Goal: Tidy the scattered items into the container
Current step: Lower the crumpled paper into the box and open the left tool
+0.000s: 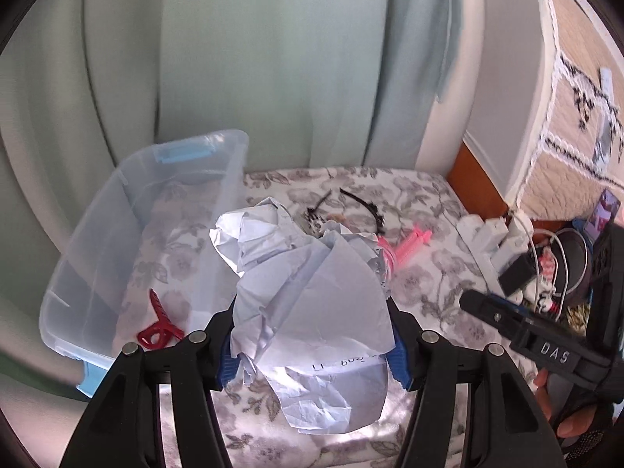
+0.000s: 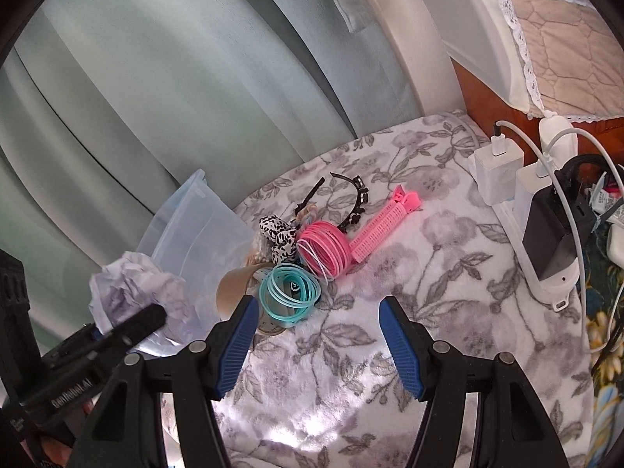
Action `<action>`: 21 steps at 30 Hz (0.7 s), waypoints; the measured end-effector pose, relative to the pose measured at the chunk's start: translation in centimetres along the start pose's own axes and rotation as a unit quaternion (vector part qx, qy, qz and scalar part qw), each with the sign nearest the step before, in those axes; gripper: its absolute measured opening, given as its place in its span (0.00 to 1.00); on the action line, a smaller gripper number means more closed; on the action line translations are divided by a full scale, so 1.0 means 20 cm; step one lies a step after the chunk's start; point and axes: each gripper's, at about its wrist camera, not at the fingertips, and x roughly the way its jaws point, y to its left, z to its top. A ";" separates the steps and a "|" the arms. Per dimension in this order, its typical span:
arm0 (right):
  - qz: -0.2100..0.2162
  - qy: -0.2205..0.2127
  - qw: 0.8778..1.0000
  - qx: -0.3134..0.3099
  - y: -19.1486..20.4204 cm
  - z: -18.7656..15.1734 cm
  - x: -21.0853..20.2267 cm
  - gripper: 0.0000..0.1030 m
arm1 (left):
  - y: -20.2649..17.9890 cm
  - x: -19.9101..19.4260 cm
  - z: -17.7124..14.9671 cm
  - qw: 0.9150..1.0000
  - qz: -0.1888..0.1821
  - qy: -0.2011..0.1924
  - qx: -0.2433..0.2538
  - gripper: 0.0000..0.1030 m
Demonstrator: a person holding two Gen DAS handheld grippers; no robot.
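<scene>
Crumpled paper (image 1: 312,304) between left hand-held gripper (image 1: 312,355) pads, long axis upright

"DAS" on the right tool (image 1: 477,304); "GenRobot.AI" on the left tool (image 2: 150,318).

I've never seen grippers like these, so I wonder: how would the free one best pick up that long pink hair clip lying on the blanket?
Grip the pink hair clip across its narrow straight comb body, mid-length, coming down from above. It lies flat on the blanket, its right side clear. The right gripper is open and empty.
</scene>
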 end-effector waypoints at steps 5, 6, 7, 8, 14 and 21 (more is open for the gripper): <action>0.003 0.012 1.000 0.000 0.00 -0.01 0.05 0.66 | 0.26 -0.07 0.10 0.994 0.089 -0.027 -0.050 0.61; 0.004 0.016 1.000 0.002 0.00 -0.01 0.06 0.65 | 0.31 -0.05 0.11 0.993 0.100 -0.015 -0.062 0.61; 0.005 0.019 1.000 0.003 0.00 -0.01 0.08 0.65 | 0.35 -0.03 0.10 0.992 0.104 -0.002 -0.075 0.61; 0.005 0.022 1.000 0.002 0.01 -0.01 0.09 0.65 | 0.39 -0.01 0.10 0.991 0.102 0.010 -0.087 0.63; 0.003 0.031 0.999 -0.004 0.02 -0.02 0.13 0.65 | 0.46 0.06 0.08 0.989 0.095 0.032 -0.112 0.75; -0.003 0.034 0.999 -0.006 0.03 -0.02 0.14 0.65 | 0.34 0.01 0.10 0.994 0.076 -0.001 -0.078 0.75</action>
